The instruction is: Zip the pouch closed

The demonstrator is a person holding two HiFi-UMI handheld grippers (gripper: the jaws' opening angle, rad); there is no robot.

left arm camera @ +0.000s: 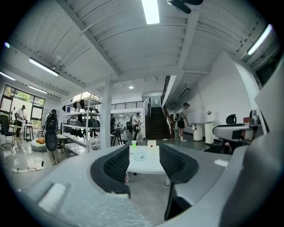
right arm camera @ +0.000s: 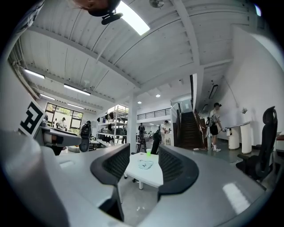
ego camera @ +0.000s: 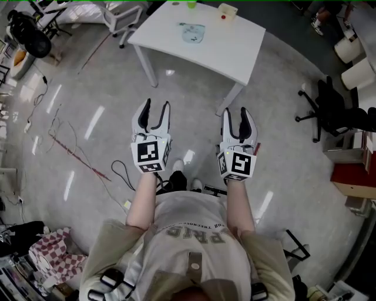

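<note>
A pale blue pouch lies flat on the white table far ahead of me; it also shows small in the left gripper view as the pouch and in the right gripper view as the pouch. My left gripper and right gripper are held side by side at waist height, well short of the table. Both stand open with nothing between their jaws. The pouch's zip is too small to make out.
A green cup and a small cream box stand at the table's far edge. A black office chair is at the right, cables trail across the floor at the left, and shelving and people stand far off.
</note>
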